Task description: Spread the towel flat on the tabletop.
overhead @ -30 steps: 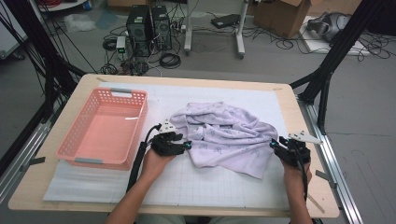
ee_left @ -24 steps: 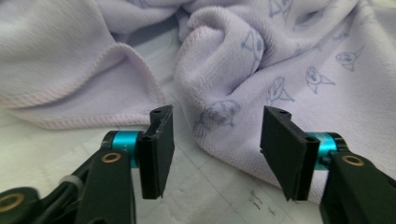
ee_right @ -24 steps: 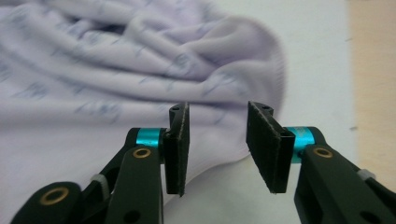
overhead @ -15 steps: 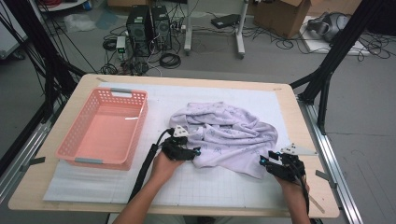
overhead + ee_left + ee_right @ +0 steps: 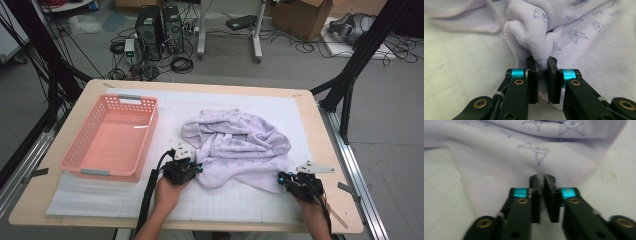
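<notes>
High view: towel (image 5: 240,147) lies crumpled on the white mat (image 5: 150,195), mid-table, right of the basket (image 5: 112,140).
Towel: pale lilac with small printed figures, bunched in folds, its near edge toward the person.
Basket: pink, slotted walls, just left of the towel and apart from it.
Left gripper (image 5: 186,167): at the towel's near left edge, between towel and basket, held by the person's left hand (image 5: 167,192).
Left gripper view: the 2 jaws have just been closing and now pinch a raised fold of the towel (image 5: 541,42); cloth is squeezed between the pads (image 5: 533,75).
Right gripper (image 5: 287,179): at the towel's near right corner, held by the person's right hand (image 5: 312,212).
Right gripper view: the 2 jaws have just been closing and now stand nearly together on the towel (image 5: 506,160); a thin layer of cloth near the stitched hem sits between the pads (image 5: 549,195).
Table (image 5: 320,150): wooden rim shows right of the towel, beyond the mat.
Floor beyond the table: 2 computer towers (image 5: 160,30) and loose cables, well apart from the towel.
</notes>
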Motion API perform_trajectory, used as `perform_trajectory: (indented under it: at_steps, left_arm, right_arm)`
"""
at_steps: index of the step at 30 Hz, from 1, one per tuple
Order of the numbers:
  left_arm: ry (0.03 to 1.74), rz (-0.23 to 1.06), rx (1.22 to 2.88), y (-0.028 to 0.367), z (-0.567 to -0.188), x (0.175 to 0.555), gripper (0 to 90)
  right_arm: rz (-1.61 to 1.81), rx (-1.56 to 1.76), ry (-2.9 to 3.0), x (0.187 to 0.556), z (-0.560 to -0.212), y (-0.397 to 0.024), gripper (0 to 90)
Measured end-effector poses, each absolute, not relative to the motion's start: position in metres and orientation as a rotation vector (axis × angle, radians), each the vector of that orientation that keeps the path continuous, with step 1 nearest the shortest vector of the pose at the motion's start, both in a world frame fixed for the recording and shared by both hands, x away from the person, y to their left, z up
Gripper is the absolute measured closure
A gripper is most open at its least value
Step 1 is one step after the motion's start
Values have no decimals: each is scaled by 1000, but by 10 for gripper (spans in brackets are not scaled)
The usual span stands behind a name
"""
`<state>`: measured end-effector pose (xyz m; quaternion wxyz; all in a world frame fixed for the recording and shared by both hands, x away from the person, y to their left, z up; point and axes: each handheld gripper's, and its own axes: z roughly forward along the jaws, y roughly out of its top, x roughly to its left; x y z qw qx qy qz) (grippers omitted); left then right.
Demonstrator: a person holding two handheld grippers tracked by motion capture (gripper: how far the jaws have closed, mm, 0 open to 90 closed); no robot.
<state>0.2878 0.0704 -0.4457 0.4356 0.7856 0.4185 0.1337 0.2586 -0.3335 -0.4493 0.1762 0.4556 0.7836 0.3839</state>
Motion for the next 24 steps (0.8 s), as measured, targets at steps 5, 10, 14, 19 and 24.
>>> perform_trajectory:
  at_steps: [5,10,14,19,24]
  left_arm:
    - [1034,353,1924,86,-438,261,812]
    - [1021,355,1916,101,-430,244,811]
    - [1016,315,1900,110,-429,238,799]
    - [1032,325,1897,100,-438,251,572]
    - [1034,323,1863,92,-443,256,458]
  right_arm:
    - [1089,1242,2276,250,-447,-331,877]
    - [1120,1173,2350,238,-444,-325,879]
    - [1148,1133,2395,229,-441,-321,881]
    - [1022,1159,2318,225,-437,-331,884]
    - [840,1272,2112,223,-431,-362,879]
